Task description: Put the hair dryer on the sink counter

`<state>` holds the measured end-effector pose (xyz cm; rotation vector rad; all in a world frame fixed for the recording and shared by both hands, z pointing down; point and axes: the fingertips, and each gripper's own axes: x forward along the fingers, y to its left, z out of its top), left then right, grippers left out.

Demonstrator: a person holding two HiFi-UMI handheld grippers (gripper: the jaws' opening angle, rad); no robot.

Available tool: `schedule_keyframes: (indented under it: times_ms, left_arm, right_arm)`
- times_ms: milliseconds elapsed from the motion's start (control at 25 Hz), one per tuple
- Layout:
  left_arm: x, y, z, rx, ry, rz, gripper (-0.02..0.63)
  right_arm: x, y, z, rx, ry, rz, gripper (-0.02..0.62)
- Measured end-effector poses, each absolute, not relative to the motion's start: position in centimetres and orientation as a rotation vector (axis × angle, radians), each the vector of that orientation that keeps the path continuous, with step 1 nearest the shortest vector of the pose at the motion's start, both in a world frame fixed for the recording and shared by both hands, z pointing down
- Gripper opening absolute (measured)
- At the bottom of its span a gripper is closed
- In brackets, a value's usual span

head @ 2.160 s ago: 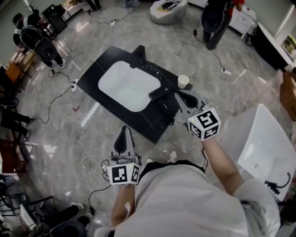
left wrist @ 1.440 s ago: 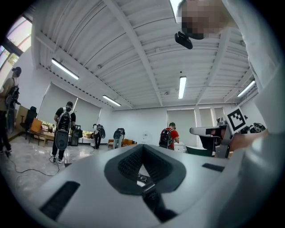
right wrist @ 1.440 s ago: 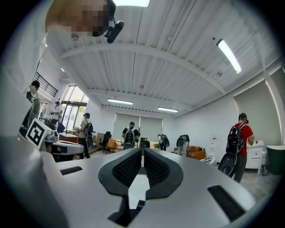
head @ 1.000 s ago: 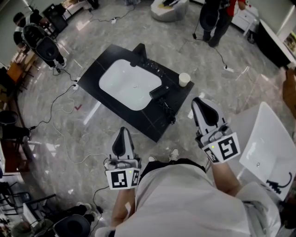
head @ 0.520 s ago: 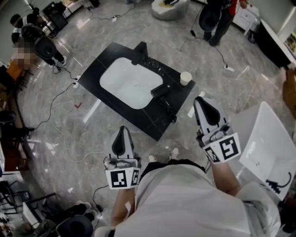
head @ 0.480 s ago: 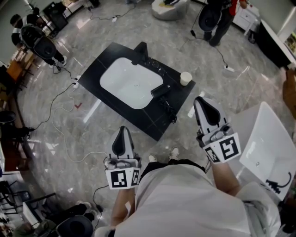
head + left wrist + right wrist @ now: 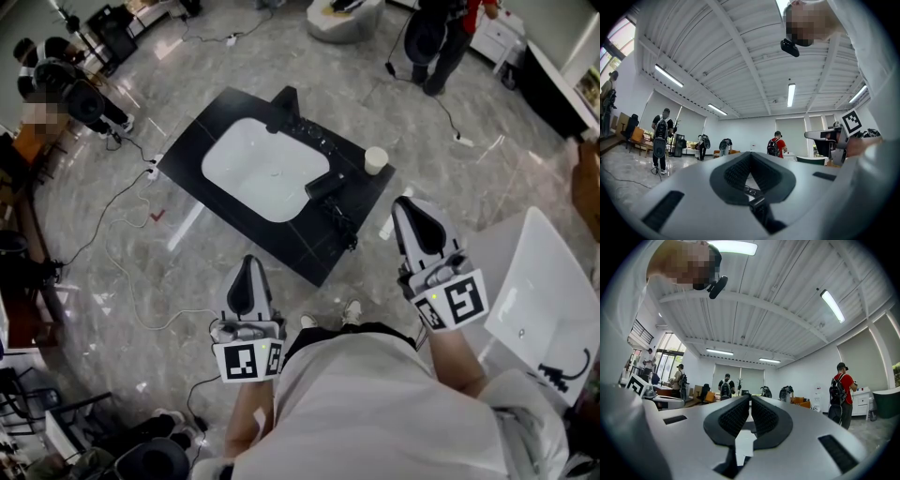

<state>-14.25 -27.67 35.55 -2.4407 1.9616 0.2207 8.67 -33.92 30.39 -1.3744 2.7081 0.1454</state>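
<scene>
In the head view the black hair dryer (image 7: 323, 185) lies on the black sink counter (image 7: 192, 155), at the right rim of the white basin (image 7: 264, 171). Its cord (image 7: 340, 225) trails toward the counter's near corner. My right gripper (image 7: 405, 202) hovers off the counter's right side, shut and empty, apart from the dryer. My left gripper (image 7: 247, 265) hangs over the floor in front of the counter, also shut with nothing in it. In the left gripper view the left gripper (image 7: 750, 153) points at the room, as does the right gripper (image 7: 750, 396) in the right gripper view.
A pale cup (image 7: 376, 160) stands at the counter's right corner and a black faucet (image 7: 284, 106) at its far edge. Cables (image 7: 122, 272) cross the marble floor. A white tub (image 7: 534, 300) sits at right. People stand at top left (image 7: 75, 89) and top right (image 7: 436, 37).
My right gripper, earlier over the counter beside the hair dryer, has drawn back to the right, leaving the dryer lying there. Since a second ago neither gripper has moved.
</scene>
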Motion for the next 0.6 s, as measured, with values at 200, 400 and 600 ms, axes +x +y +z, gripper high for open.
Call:
schedule_keyframes:
  times_ms: [200, 400, 600]
  left_arm:
    - [-14.2, -27.77, 35.61, -2.449, 1.958, 0.21, 0.0]
    - [-14.1, -27.96, 35.61, -2.453, 1.954, 0.211, 0.001]
    - [-14.2, -28.17, 35.85, -2.458, 1.958, 0.207, 0.0]
  right_arm:
    - [8.99, -34.01, 30.29, -1.389, 2.697, 0.136, 0.046]
    - [9.19, -34.19, 30.5, -1.402, 2.696, 0.128, 0.046]
    - [9.47, -34.64, 30.92, -1.42, 2.694, 0.114, 0.044]
